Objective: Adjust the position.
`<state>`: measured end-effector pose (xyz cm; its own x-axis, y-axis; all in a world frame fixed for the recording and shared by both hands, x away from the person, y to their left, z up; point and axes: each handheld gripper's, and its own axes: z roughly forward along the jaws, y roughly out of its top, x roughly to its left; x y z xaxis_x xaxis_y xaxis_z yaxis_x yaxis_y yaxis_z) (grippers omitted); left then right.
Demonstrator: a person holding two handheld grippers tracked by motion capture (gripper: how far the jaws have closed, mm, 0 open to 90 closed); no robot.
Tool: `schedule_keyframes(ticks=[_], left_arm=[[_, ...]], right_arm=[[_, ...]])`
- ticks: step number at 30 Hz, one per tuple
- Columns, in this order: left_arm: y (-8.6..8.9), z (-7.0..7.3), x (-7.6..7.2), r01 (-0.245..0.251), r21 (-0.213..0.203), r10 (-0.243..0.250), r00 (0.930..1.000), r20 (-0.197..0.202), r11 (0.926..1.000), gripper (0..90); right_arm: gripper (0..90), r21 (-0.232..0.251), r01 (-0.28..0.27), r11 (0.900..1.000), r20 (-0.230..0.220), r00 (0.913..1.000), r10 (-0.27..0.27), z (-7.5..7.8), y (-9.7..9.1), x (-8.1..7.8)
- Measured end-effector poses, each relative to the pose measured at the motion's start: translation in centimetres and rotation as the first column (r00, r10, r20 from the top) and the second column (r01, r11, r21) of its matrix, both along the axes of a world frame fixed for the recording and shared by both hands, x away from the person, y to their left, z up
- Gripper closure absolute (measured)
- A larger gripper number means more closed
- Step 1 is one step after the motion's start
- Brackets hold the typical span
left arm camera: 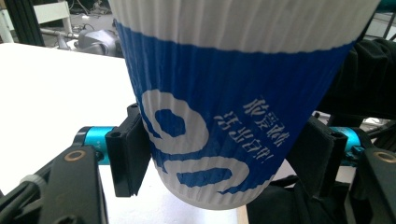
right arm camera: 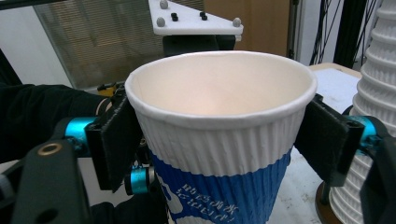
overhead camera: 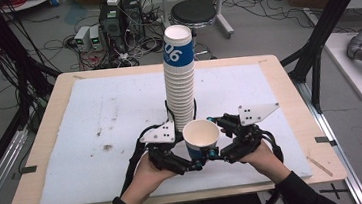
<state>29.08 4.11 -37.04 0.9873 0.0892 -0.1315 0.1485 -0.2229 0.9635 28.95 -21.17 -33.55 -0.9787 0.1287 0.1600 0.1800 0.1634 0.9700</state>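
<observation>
**A:** So where was the cup [overhead camera: 201,138] at that point?

**B:** Upright, open end up, near the front middle of the desk [overhead camera: 42,140], right in front of the tall cup stack [overhead camera: 180,79]. From the high view I couldn't tell if it was sitting on the white mat [overhead camera: 97,135] or lifted a bit off it.

**A:** And both claws were on it?

**B:** Yep. The left claw [overhead camera: 187,162] came in from the front-left and was clamped on the cup low down, on the blue band. In the left gripper view the pads [left arm camera: 128,154] pressed the blue part from both sides, near the cup's [left arm camera: 233,107] base.

**A:** The right one?

**B:** The right claw [overhead camera: 218,141] came from the right and was closed on the same cup higher up. In the right gripper view its pads [right arm camera: 116,140] squeezed the white ribbed part just under the rim [right arm camera: 219,112], one each side. You could also see the stack [right arm camera: 373,121] off at the right edge there.

**A:** Anything inside the cup?

**B:** Looked empty, plain white inside. Hands [overhead camera: 148,178] were coming in from the bottom edge, dark sleeves.
</observation>
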Motion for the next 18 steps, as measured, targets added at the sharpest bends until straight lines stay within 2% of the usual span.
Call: schedule_keyframes(ticks=[4, 7, 11, 18], left_arm=[[-0.01, 0.35, -0.08, -0.021, -0.026, 0.021, 0.9996, -0.019, 0.9994, 24.3], [-0.07, 0.55, -0.19, -0.022, -0.031, 0.022, 0.9997, -0.013, 0.9993, 24.1], [-0.26, 0.75, -0.37, -0.036, -0.061, 0.035, 0.9993, -0.017, 0.9975, 24.1], [-0.1, 0.97, -0.4, -0.04, -0.071, 0.039, 0.9992, -0.008, 0.9967, 26.1]], right_arm=[[23.0, 0.015, -0.002, 0.9999, -0.008, 1.0, 0.002, 0.0, -0.07, 0.16], [23.2, 0.007, -0.005, 1.0, -0.004, 1.0, 0.005, -0.04, 0.0, 0.07], [23.4, 0.009, -0.009, 0.9999, 0.0, 1.0, 0.009, -0.1, 0.17, -0.08], [24.1, 0.018, -0.002, 0.9998, -0.007, 1.0, 0.002, -0.31, 0.26, -0.08]])
